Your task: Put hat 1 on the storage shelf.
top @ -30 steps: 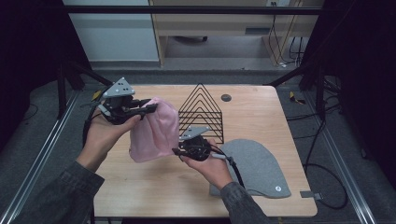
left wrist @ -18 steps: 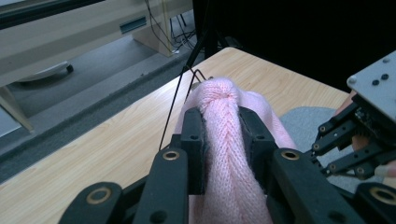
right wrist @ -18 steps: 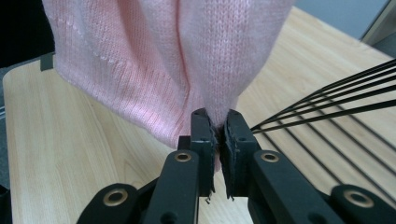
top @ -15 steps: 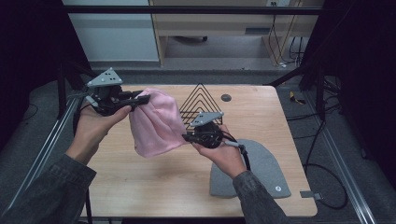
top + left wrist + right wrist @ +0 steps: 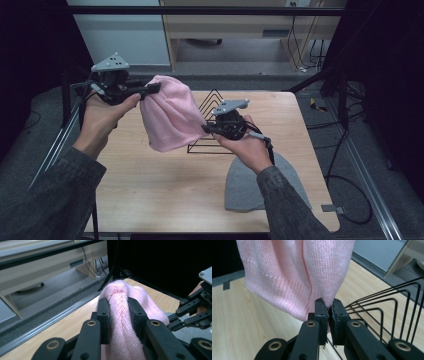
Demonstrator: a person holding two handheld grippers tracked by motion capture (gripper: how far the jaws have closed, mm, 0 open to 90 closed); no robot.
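Your right gripper [image 5: 206,129] has just closed its jaws and now pinches a thin fold at the lower edge of the pink beanie [image 5: 167,117]. Your left gripper [image 5: 154,88] has its jaws clamped on a thick bunch of knit at the crown. Compared with a second ago, both hands are higher and the beanie hangs clear of the surface [image 5: 150,190], stretched between the two grips instead of drooping from the left alone. Judgement: with two holds secured, you can now spread or carry the beanie, probably toward the black wire rack [image 5: 220,145], which stands at 3 o'clock of the hanging beanie.

A grey beanie [image 5: 240,187] lies flat on the wooden surface at 5 o'clock of the rack. Beyond the far edge are grey carpet, pale wooden furniture and trailing cables.
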